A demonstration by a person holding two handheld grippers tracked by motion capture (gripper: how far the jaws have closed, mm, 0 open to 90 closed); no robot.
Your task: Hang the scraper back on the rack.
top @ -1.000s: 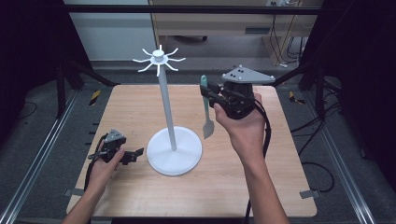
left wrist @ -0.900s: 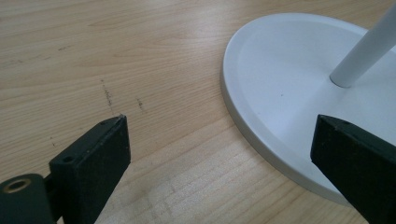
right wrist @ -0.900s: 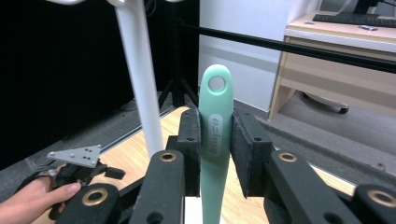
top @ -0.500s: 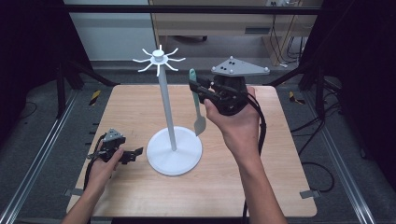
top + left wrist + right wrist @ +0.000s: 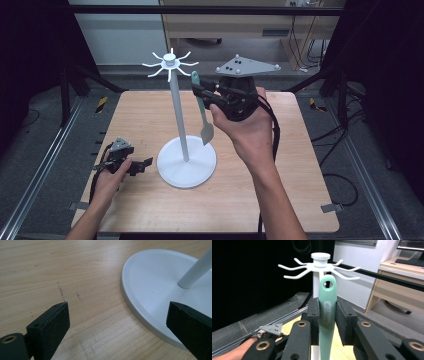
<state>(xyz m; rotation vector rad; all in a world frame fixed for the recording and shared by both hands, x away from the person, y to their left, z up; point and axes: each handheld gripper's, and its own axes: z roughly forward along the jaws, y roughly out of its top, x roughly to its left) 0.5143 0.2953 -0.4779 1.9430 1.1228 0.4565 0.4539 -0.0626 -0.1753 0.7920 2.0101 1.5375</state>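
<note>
My right gripper (image 5: pixel 200 93) clamps the green spatula's (image 5: pixel 327 315) handle; it hangs upright just right of the white hook stand (image 5: pixel 177 115), near its top hooks. My left gripper (image 5: pixel 145 163) rests gaping, empty, left of the stand's base.

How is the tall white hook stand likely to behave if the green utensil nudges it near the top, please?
The stand probably resists light nudges, since its round base is broad. Still, the pole is tall and thin, so a push at the hooks could rock or tip it.
</note>
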